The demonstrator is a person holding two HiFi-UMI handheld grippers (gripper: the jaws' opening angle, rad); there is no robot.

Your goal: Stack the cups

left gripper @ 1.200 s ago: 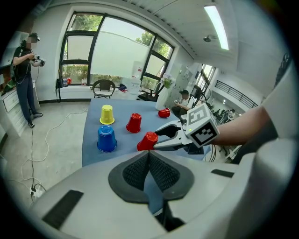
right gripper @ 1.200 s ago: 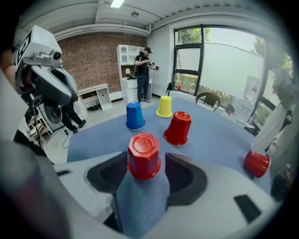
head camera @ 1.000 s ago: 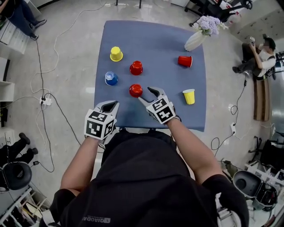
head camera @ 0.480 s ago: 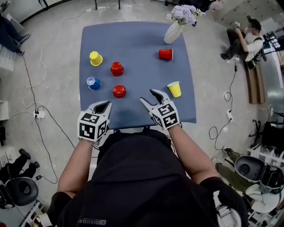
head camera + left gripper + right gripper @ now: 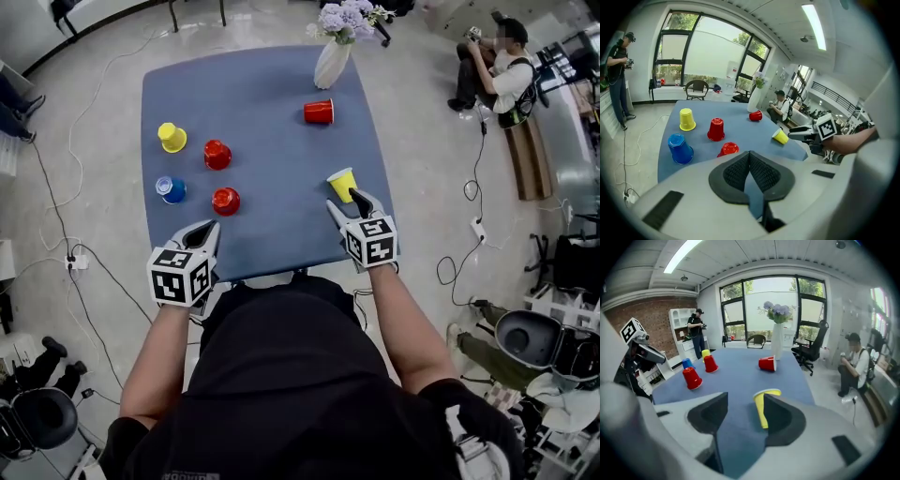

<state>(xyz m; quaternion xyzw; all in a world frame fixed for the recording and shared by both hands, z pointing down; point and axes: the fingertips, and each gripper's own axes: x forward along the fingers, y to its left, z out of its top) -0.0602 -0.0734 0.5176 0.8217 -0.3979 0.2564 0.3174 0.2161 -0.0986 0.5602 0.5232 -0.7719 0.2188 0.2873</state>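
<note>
A yellow cup (image 5: 342, 183) lies on its side near the blue table's right edge. My right gripper (image 5: 349, 203) stands open just behind it. In the right gripper view the yellow cup (image 5: 763, 408) shows between the jaws, close to the right one, with the right gripper (image 5: 745, 401) not pressing on it. Two red cups (image 5: 225, 201) (image 5: 217, 154), a blue cup (image 5: 171, 189) and another yellow cup (image 5: 172, 137) stand upside down at the left. A third red cup (image 5: 319, 112) lies on its side farther back. My left gripper (image 5: 204, 231) is shut and empty at the table's near left edge.
A white vase of purple flowers (image 5: 333, 58) stands at the table's far edge (image 5: 244, 52). A seated person (image 5: 497, 66) is at the far right. Cables run over the floor on both sides. From the left gripper (image 5: 750, 155) view the blue cup (image 5: 679, 148) and nearest red cup (image 5: 728, 149) are closest.
My right gripper has swung to the right, away from the near red cup, and now sits behind the lying yellow cup. The left gripper has shifted slightly along the near edge.
</note>
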